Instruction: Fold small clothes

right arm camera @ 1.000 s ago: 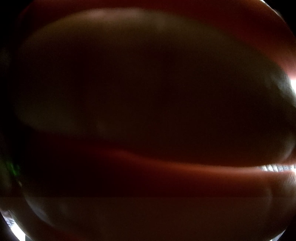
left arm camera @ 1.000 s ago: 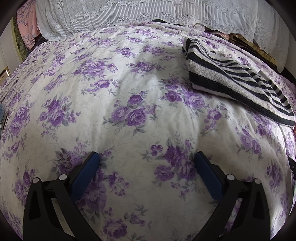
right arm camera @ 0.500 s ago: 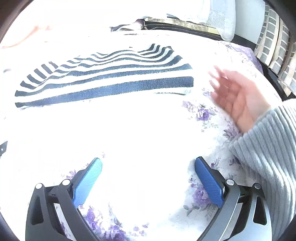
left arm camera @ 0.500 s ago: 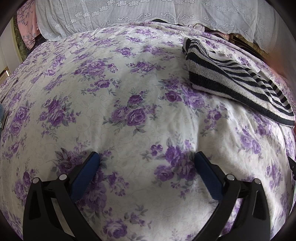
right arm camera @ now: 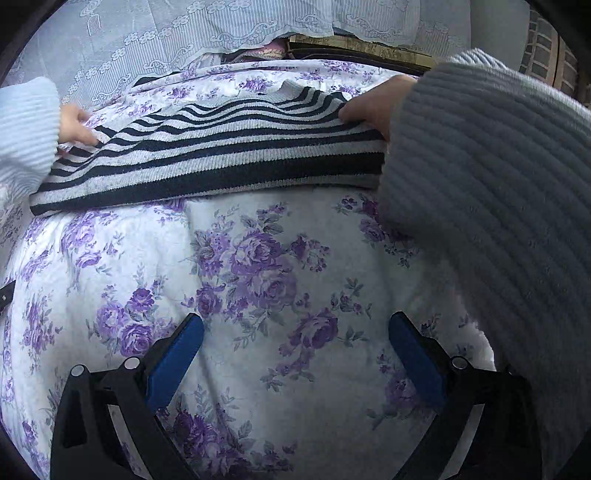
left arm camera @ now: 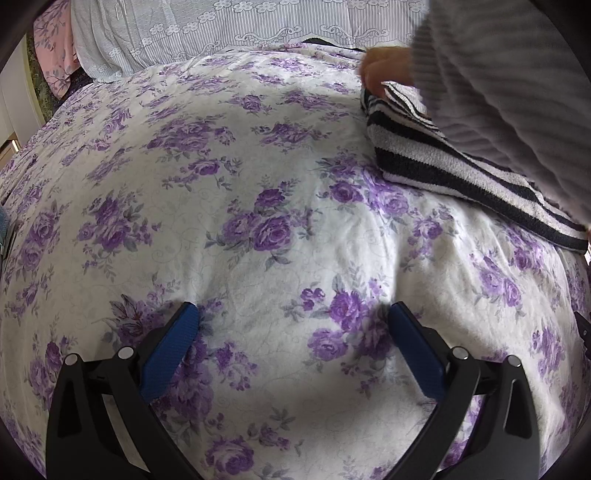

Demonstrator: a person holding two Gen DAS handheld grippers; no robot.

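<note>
On floral bedspread (right arm camera: 258,258): striped black-and-white knit garment (right arm camera: 229,155), spread flat toward far edge, below lace curtain (right arm camera: 166,33). Held by bare hands at both ends, not by tools: left hand (right arm camera: 75,127) at one far corner, right hand (right arm camera: 373,110) at opposite corner, both in ribbed grey sleeves. Probable purpose: pulling knit taut and square ahead of first fold. Right gripper (right arm camera: 295,339): blue-padded fingers spread wide, nothing between them, resting low on bedspread just short of garment's near hem. Left gripper (left arm camera: 293,332): likewise parted and empty, well apart from garment (left arm camera: 443,155), which sits at upper right of left wrist view. Both tools apparently set down so hands can work freely; no fold visible yet, so task judged to be at preparation stage. Surroundings: pink floral fabric (left arm camera: 51,48) at far left beyond bed; dark clutter and a flat board-like item (right arm camera: 354,46) beneath curtain hem, identity unclear. Obstructions: right sleeve (right arm camera: 480,221) covers much of right wrist view and hides garment's right end; same sleeve (left arm camera: 509,85) screens garment's far portion in left wrist view. Soft, quilted surface likely to bunch under dragged fabric; thick knit likely to hold a fold well once pressed.
</note>
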